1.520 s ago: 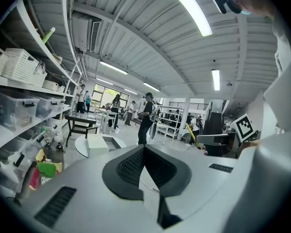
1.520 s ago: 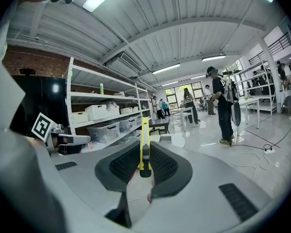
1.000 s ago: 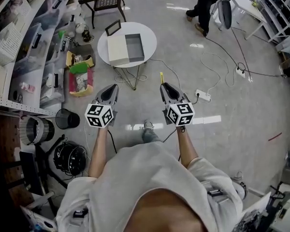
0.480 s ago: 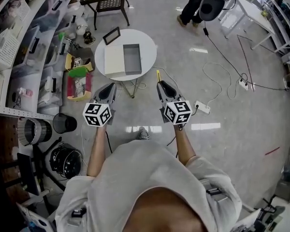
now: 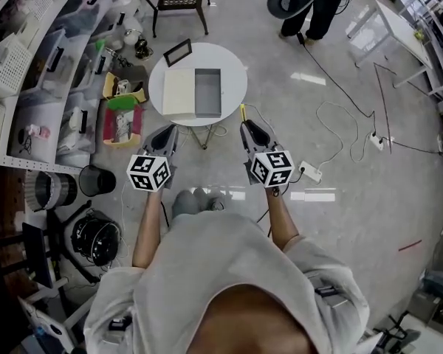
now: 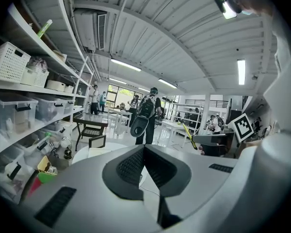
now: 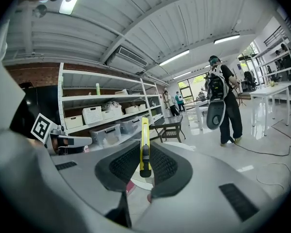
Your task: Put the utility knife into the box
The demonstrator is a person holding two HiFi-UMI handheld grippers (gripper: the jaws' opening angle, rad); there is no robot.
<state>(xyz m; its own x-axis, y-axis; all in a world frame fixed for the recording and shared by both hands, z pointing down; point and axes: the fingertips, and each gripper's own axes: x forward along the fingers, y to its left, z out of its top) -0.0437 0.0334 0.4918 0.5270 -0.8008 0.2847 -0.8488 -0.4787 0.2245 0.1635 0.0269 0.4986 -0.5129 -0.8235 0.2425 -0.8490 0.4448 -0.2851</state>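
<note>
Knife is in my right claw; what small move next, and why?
Probably carry the right claw forward and a little left, until it is over the box. The claw is shut on the knife, yet it hangs over floor, short of the table where the open box lies.

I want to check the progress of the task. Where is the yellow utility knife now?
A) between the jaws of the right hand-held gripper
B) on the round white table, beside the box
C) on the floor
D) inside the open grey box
A: the yellow utility knife stands clamped between the jaws of the right hand-held gripper, not yet over the open grey box.
</note>
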